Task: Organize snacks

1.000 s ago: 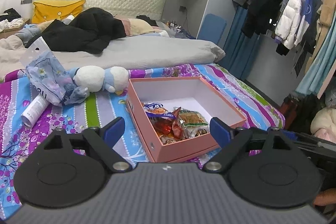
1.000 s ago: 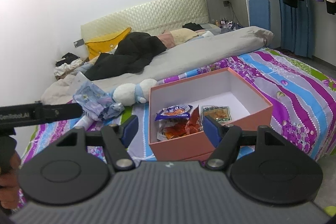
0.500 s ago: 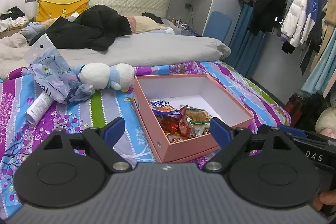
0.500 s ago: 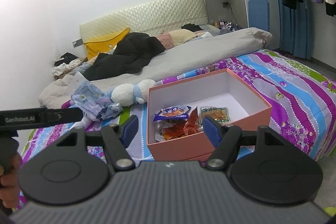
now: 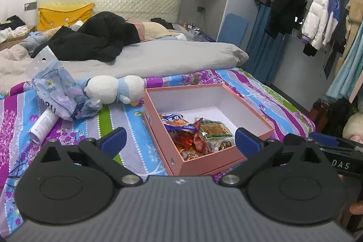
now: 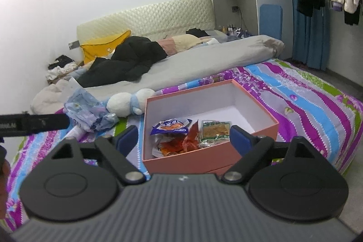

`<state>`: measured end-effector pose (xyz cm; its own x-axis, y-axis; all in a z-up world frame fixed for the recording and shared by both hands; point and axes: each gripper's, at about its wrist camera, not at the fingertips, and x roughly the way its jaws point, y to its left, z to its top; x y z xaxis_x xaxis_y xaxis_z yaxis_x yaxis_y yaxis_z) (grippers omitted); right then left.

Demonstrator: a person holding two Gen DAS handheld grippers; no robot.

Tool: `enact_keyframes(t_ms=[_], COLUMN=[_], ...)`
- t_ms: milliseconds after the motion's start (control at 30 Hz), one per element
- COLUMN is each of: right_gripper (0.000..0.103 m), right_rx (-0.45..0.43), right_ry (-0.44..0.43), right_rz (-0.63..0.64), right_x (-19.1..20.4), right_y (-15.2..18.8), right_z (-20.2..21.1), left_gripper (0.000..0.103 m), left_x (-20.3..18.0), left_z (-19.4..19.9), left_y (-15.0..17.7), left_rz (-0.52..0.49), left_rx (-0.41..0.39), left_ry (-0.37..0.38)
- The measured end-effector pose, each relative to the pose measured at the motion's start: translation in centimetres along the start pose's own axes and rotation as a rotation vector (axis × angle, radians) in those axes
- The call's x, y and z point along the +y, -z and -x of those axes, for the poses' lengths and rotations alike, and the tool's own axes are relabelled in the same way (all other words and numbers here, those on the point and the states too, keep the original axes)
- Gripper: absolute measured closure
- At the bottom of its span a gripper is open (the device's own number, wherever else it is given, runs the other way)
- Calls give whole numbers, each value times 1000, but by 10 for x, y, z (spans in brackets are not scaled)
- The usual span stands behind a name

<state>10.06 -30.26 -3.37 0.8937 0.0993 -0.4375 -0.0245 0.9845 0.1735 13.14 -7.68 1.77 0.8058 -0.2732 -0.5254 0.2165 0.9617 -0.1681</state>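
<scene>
A pink open box lies on the striped bedspread. Several snack packets lie in its near half: a blue one, a red one and a green one. My left gripper is open and empty, held back from the box's near edge. My right gripper is open and empty, also in front of the box. The right gripper's arm shows at the right in the left wrist view.
A white-and-blue plush toy, a crumpled blue plastic bag and a white tube lie left of the box. A grey duvet, black jacket and yellow pillow are behind. Clothes hang at the right.
Both grippers have drifted slightly, so the box sits a little differently in each view. Both stay open and empty. Nothing on the bed has moved.
</scene>
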Motion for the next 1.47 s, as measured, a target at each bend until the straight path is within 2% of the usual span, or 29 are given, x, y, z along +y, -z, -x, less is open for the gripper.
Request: enact_keyframes(t_ms=[333, 667, 1067, 1467], right_gripper=[14, 14, 14, 14], right_rx=[-43, -10, -25, -20], right_ry=[32, 28, 37, 28], right_rz=[3, 1, 0, 0], right_x=[-2, -4, -4, -3], right_y=[-1, 2, 0, 2], right_z=[4, -1, 1, -1], left_gripper=[0, 0, 0, 0], left_x=[-5, -6, -3, -5], left_z=[-8, -16, -20, -12], left_y=[0, -1, 5, -3], left_rz=[-11, -14, -7, -14], left_rx=[21, 55, 62, 41], left_ry=[-5, -14, -6, -18])
